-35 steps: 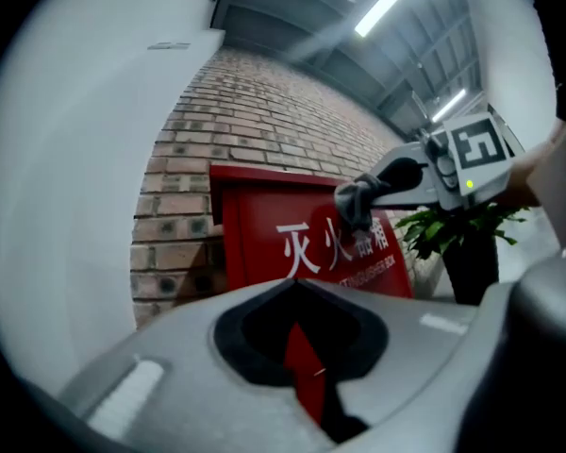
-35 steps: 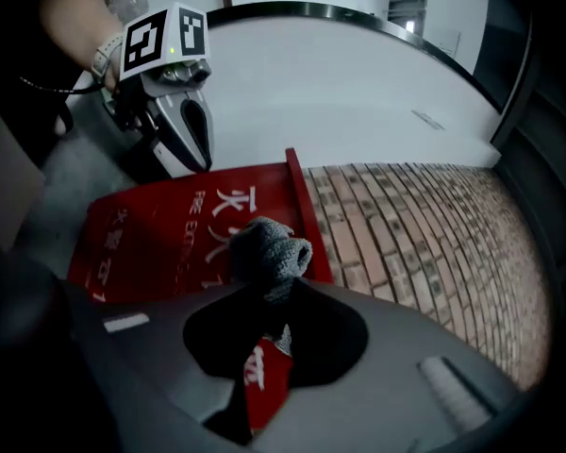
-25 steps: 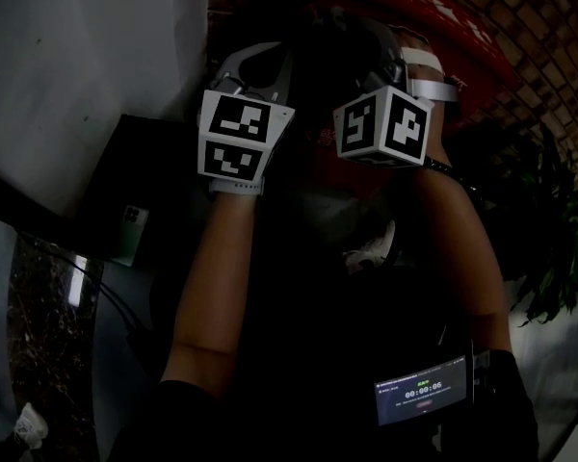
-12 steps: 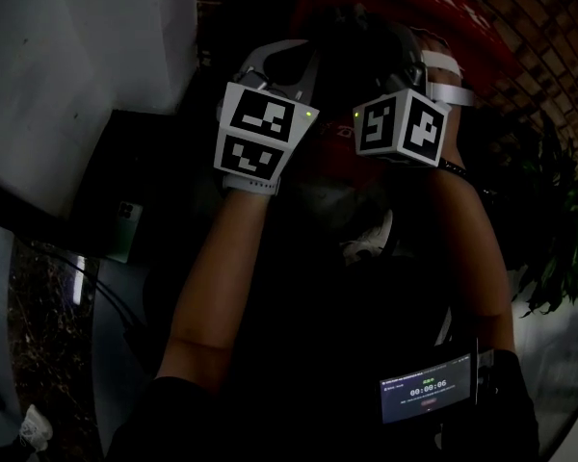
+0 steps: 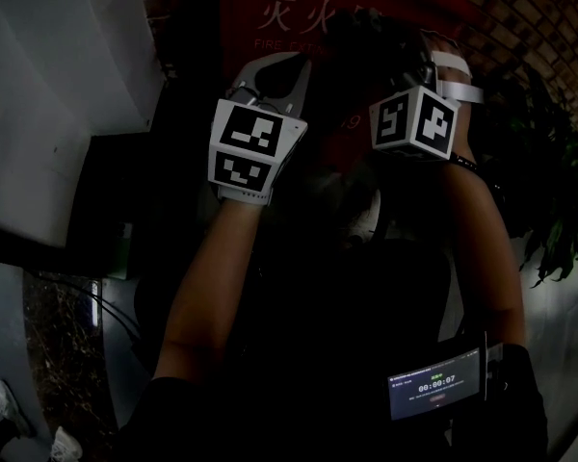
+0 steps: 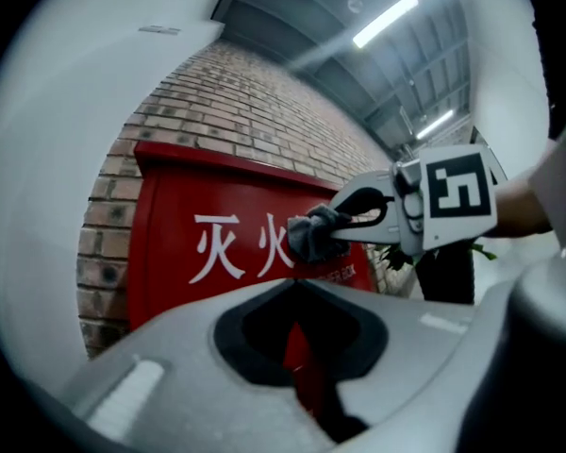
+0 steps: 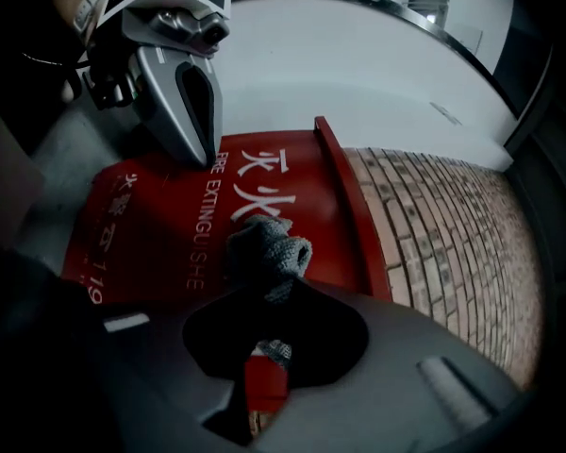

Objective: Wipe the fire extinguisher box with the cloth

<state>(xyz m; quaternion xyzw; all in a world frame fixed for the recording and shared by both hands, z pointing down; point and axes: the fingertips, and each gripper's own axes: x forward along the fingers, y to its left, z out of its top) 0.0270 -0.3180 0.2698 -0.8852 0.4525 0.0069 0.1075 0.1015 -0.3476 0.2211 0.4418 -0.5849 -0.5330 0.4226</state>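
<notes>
Left gripper view, box: the red fire extinguisher box (image 6: pixel 193 220) stands against a brick wall (image 6: pixel 255 111). Its lettered front faces out toward the person.
Left gripper view, left jaws: the left gripper (image 6: pixel 297 293) hangs short of the box. Its jaws are closed together with nothing between them, and only red shows through the hollow.
Left gripper view, right jaws: the right gripper (image 6: pixel 338 226) has its jaws clamped on a grey cloth (image 6: pixel 309 237). The cloth appears to press on the front beside the white characters, high up.
Right gripper view, cloth: it is a bunched wad that juts forward from the jaw tips at the box. It has no clear long axis.
Right gripper view, left gripper: its fingertips meet just off the lettering, beside the cloth.
Right gripper view, box axis: the top rim runs along the wall and the lines of print follow it. The long axis seems to lie along the wall, but the far end and bottom are cut off.
Head view: it is dark. Both grippers are raised at the box, and a potted plant (image 5: pixel 559 210) stands to the right.
Progress: wiping looks under way on the upper front. No cleaned patch shows, so the share done cannot be told.
Left to do: likely the lower front, top and sides.
</notes>
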